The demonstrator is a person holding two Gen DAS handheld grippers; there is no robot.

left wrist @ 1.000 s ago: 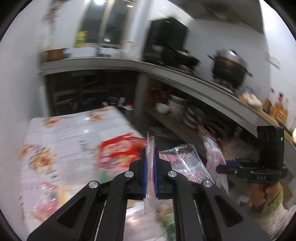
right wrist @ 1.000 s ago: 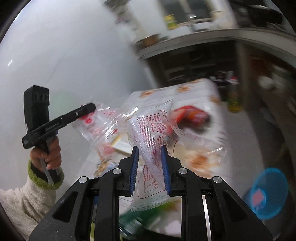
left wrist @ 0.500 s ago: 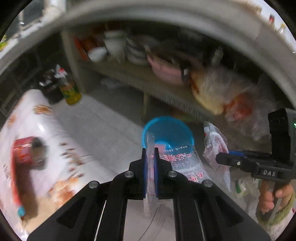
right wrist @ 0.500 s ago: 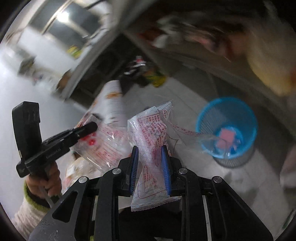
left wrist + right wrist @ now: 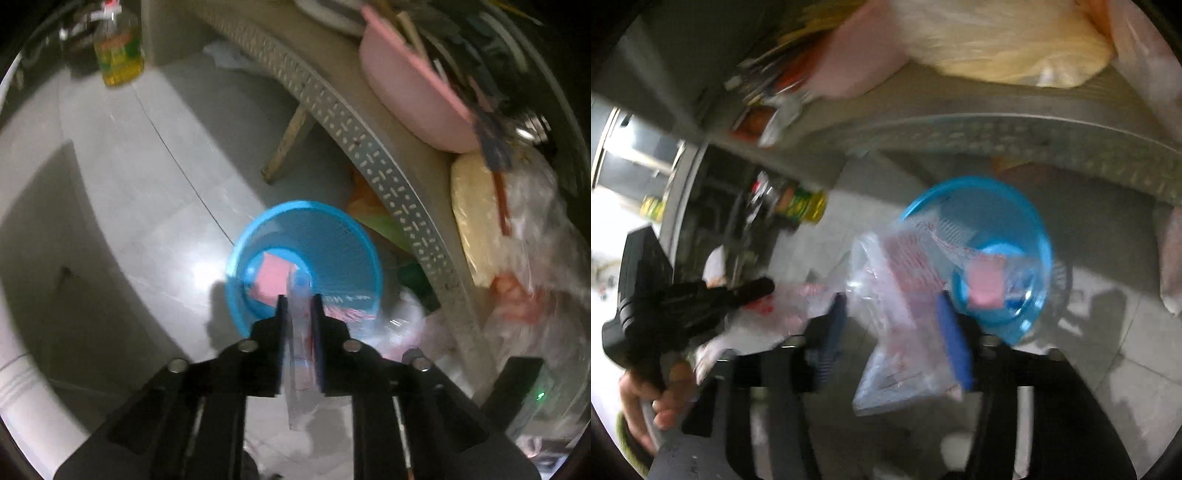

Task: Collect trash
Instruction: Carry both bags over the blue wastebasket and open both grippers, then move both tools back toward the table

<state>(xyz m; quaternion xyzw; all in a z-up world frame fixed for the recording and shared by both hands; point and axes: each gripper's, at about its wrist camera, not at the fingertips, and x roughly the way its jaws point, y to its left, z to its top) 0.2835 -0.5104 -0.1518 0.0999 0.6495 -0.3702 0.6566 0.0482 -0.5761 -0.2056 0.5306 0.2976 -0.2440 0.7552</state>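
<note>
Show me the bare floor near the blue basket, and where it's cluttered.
Bare tiles lie left of the blue basket, out to the oil bottle. Crowded: right of the basket, bags pile under the perforated shelf.

pink basin [image 5: 413, 85] on perforated shelf [image 5: 373, 155]; oil bottle [image 5: 118, 55] on floor.

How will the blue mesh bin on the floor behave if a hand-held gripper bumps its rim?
Probably light: the blue mesh bin has thin perforated walls and holds only a pink scrap and little else. It likely slides on the glossy floor tiles rather than staying put. It seems to narrow toward its base, so a knock at the rim could tip it.
</note>
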